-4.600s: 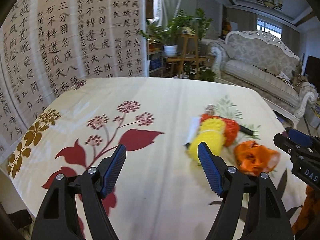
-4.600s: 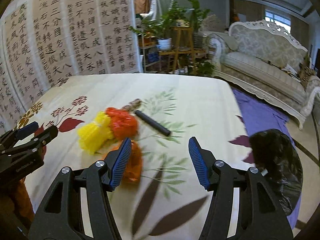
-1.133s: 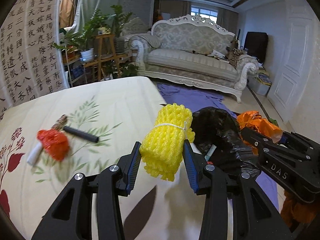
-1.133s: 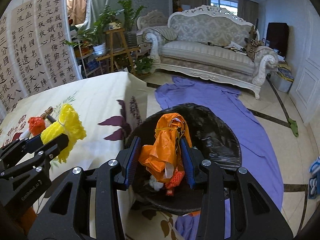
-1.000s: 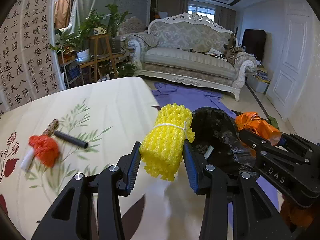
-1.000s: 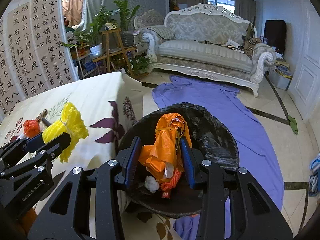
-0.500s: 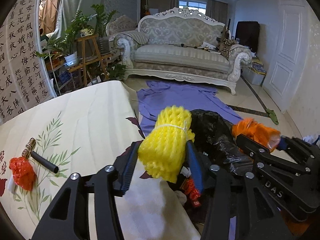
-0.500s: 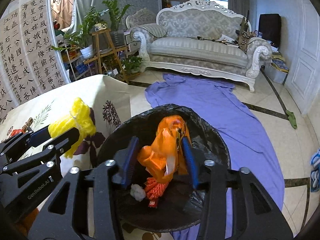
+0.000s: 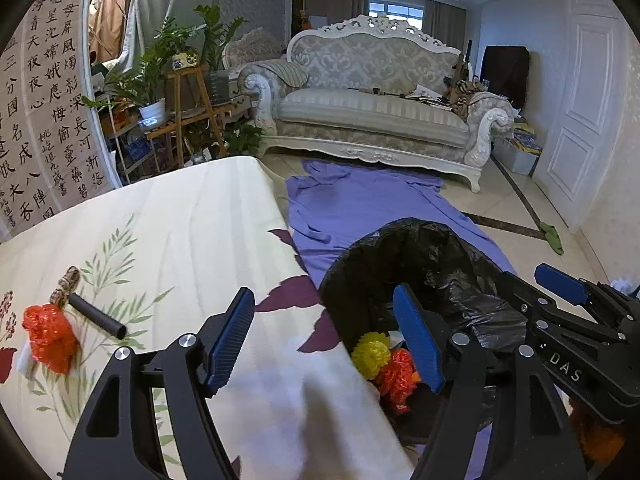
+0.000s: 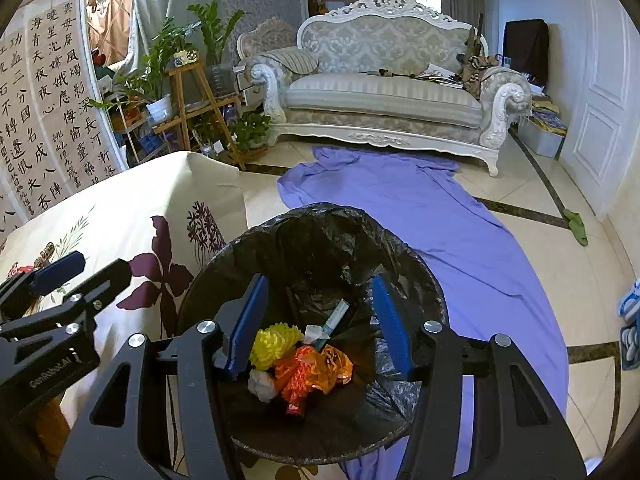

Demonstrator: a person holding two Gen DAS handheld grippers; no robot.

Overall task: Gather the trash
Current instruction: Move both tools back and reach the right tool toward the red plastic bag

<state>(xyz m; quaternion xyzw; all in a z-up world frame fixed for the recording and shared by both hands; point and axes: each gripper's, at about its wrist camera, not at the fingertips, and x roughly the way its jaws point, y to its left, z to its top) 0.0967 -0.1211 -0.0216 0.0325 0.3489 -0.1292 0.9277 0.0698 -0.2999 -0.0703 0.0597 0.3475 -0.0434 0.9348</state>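
The bin with its black liner (image 10: pixel 320 216) stands on the floor by the table's edge. Inside lie the yellow foam net (image 10: pixel 274 342), the orange plastic bag (image 10: pixel 320 368) and some white scraps. My right gripper (image 10: pixel 319 284) hangs open over the bin's mouth with nothing between its fingers. My left gripper (image 9: pixel 322 294) is over the table's edge beside the bin; its jaws are opening and hold nothing. The yellow foam net (image 9: pixel 370 354) shows in the bin in this view too. A red net (image 9: pixel 48 338), a black tube (image 9: pixel 96 318) and a brown speckled piece (image 9: pixel 66 282) lie on the table.
The table wears a cream floral cloth (image 9: pixel 180 220). A purple sheet (image 10: pixel 440 220) is spread on the tiled floor beyond the bin. A pale sofa (image 10: pixel 384 92) stands at the far wall, with a wooden plant stand (image 10: pixel 192 100) and a calligraphy screen (image 10: pixel 48 120) to the left.
Both grippers have let go: the yellow foam net has left my left gripper and the orange bag my right, and both now lie in the bin. Both pairs of jaws stand wider.
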